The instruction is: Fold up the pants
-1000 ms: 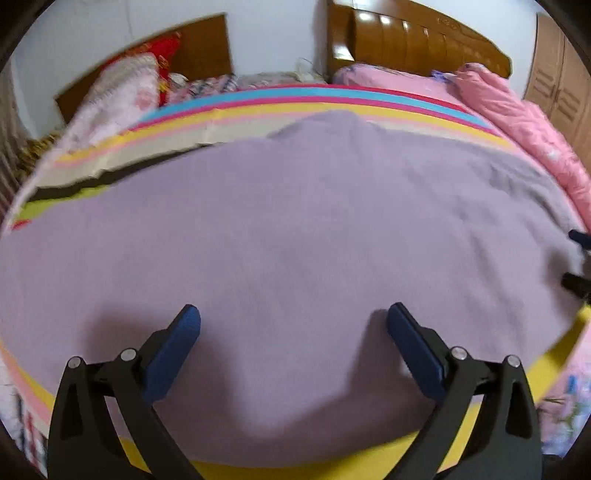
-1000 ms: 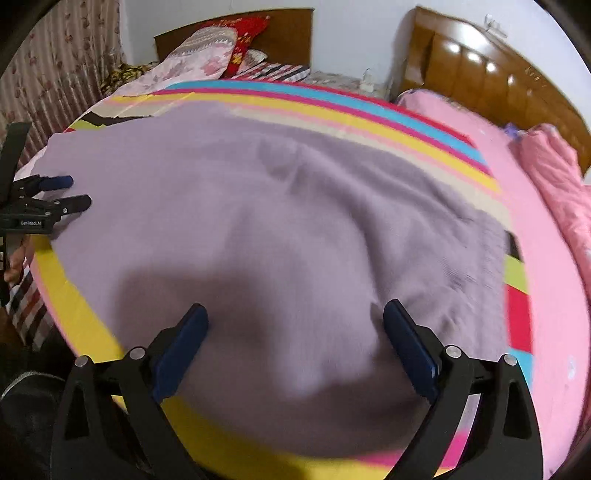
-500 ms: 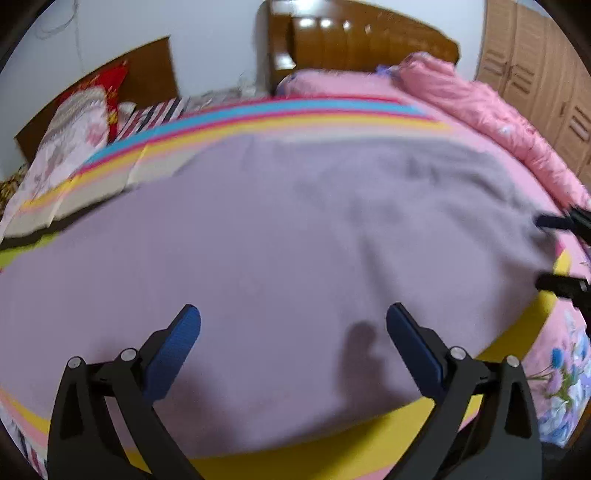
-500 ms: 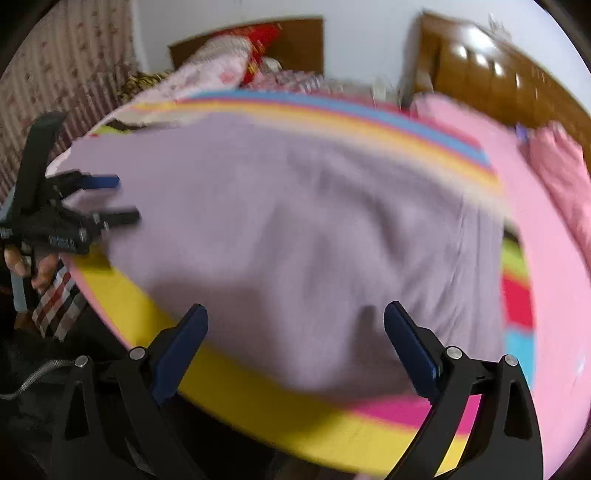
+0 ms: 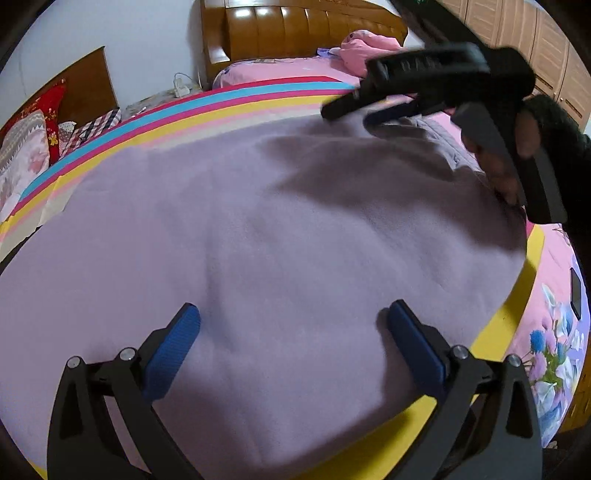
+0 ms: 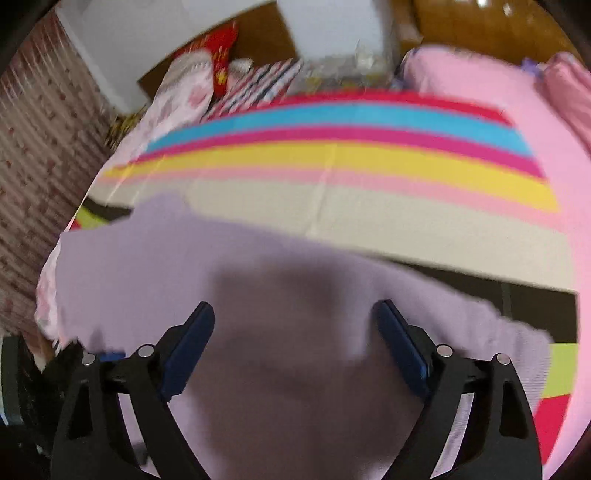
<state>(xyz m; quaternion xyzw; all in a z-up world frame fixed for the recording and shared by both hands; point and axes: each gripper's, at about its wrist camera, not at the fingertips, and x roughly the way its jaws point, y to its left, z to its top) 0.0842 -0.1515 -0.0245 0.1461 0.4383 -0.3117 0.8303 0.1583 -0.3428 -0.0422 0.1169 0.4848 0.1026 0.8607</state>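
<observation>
Striped sheet (image 5: pixel 236 99): bands of red, blue, magenta, yellow, pink and cream across the bed.
Wooden headboard (image 5: pixel 295 33): glossy brown, against the white wall.
Pink quilt (image 5: pixel 365 40): bunched near the headboard.
Red pillow (image 5: pixel 51 110): far left, beside a patterned pillow.
Wardrobe (image 5: pixel 546 48): light wood doors, right.
Floral bedding (image 5: pixel 550 354): lower right edge.

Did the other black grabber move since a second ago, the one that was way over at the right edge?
Yes. In the left wrist view the right gripper has swung in from the right edge and now hangs over the purple pants, below the wooden headboard.
</observation>
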